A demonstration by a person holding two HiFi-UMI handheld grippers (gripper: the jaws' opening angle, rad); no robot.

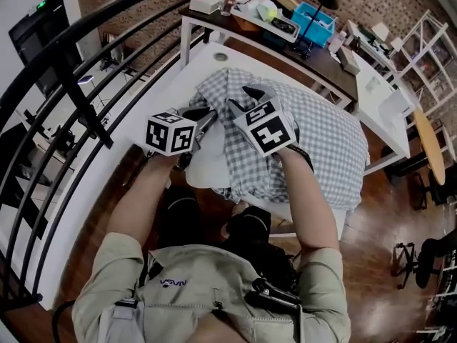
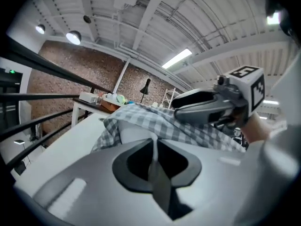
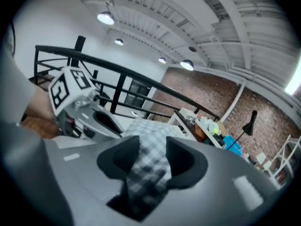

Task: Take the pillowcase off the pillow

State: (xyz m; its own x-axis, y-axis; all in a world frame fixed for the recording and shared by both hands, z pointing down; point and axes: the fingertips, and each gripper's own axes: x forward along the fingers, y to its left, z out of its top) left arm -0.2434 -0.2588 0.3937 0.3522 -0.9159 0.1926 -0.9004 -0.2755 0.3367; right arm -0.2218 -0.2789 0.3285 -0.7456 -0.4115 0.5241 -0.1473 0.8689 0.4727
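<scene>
The white desk (image 1: 175, 84) carries the pillow (image 1: 207, 164) lying lengthwise away from the person, so the cover can be drawn along its length. Most of the pillow sits inside the blue-checked pillowcase (image 1: 325, 138). Only the near left corner shows bare white, with the case's open end bunched just beyond it. The right gripper (image 3: 149, 158) is above that bunched hem, its fingers spread apart with checked cloth lying loose between them. It is probably placed there to take a fresh bite further along. The left gripper (image 2: 153, 146) reaches in level at the bare corner, its fingers closed on a thin fold of white pillow cloth. That hold looks meant to anchor the pillow while the case is pulled.
</scene>
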